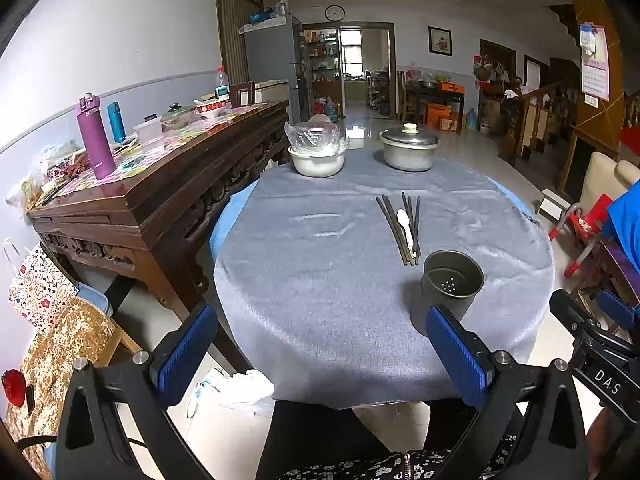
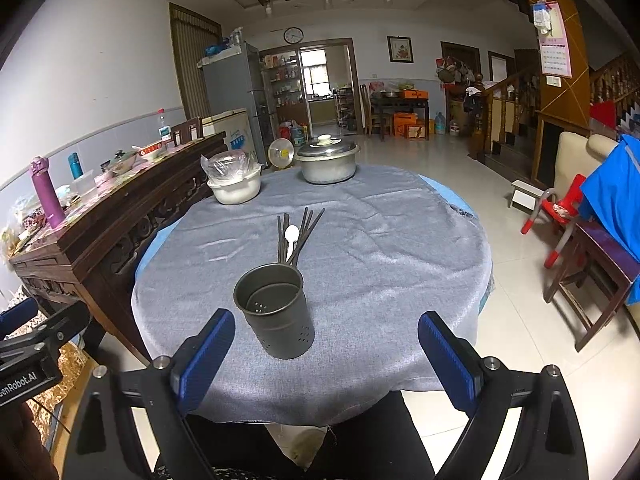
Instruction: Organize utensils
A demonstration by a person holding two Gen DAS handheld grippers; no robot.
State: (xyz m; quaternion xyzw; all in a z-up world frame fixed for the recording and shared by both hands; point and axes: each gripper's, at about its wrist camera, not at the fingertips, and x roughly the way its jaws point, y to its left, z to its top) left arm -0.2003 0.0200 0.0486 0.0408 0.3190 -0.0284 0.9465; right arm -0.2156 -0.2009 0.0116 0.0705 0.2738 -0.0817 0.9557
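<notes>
On right gripper (image 1: 608, 328) body: "DAS"; left gripper (image 2: 24, 320): "enRobot.AI".

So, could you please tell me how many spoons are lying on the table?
1: a white spoon lies among the dark chopsticks, just beyond the metal holder. Another could hide under the chopsticks, though none shows.

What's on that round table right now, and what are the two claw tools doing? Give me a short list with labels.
table: round, covered by a grey cloth
holder: dark metal cup with drain holes, upright, empty, near the front edge
chopsticks: dark bundle lying flat just behind the holder
spoon: white, lying among the chopsticks
far side: lidded metal pot and white bowl with plastic-wrapped contents
left gripper: open, empty, above the table's front edge
right gripper: open, empty, holder just ahead of it
progress: nothing in the holder yet
</notes>
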